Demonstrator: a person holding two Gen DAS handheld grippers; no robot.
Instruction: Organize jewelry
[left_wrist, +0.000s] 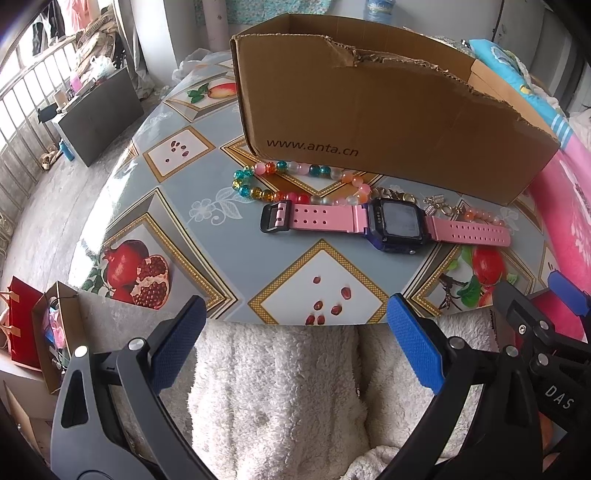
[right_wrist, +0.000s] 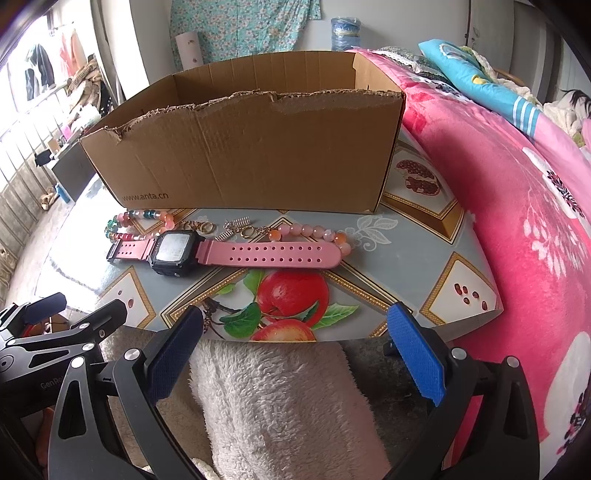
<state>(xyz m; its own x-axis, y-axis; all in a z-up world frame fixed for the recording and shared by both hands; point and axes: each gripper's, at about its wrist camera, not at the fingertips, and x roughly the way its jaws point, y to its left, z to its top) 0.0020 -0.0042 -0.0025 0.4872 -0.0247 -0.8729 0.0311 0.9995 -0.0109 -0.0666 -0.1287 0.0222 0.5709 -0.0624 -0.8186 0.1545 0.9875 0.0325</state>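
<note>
Nothing sorted yet, judging by the layout — every piece out on the surface (left_wrist: 229, 236), none gripped.

Left wrist view, left to right: left tool (left_wrist: 295, 343) at lower centre, pads spread wide and empty, hanging over fluffy white fabric (left_wrist: 280, 387) just short of the surface's near edge. Multicoloured bead bracelet (left_wrist: 295, 182) at mid-frame, close against the foot of the cardboard box (left_wrist: 388, 110). Pink-strapped watch (left_wrist: 388, 221) laid flat just in front of the beads, strap running toward the right. Small metal clasps (left_wrist: 439, 206) behind the watch face. Right tool (left_wrist: 532, 306) at far lower right.

Right wrist view, left to right: watch (right_wrist: 229, 251) at centre left, peach bead strand (right_wrist: 310, 232) behind its long strap, box (right_wrist: 258, 147) filling the upper middle, its interior not visible past the torn front wall. Right tool (right_wrist: 295, 347) at lower centre, likewise gaping and empty.

Left to do, as judged: all pieces, presumably into the box.

Room: bare patterned surface between tools and watch — an unobstructed approach. Tight at the back, beads nearly under the box wall; pink blanket (right_wrist: 498, 184) crowding the right edge.
</note>
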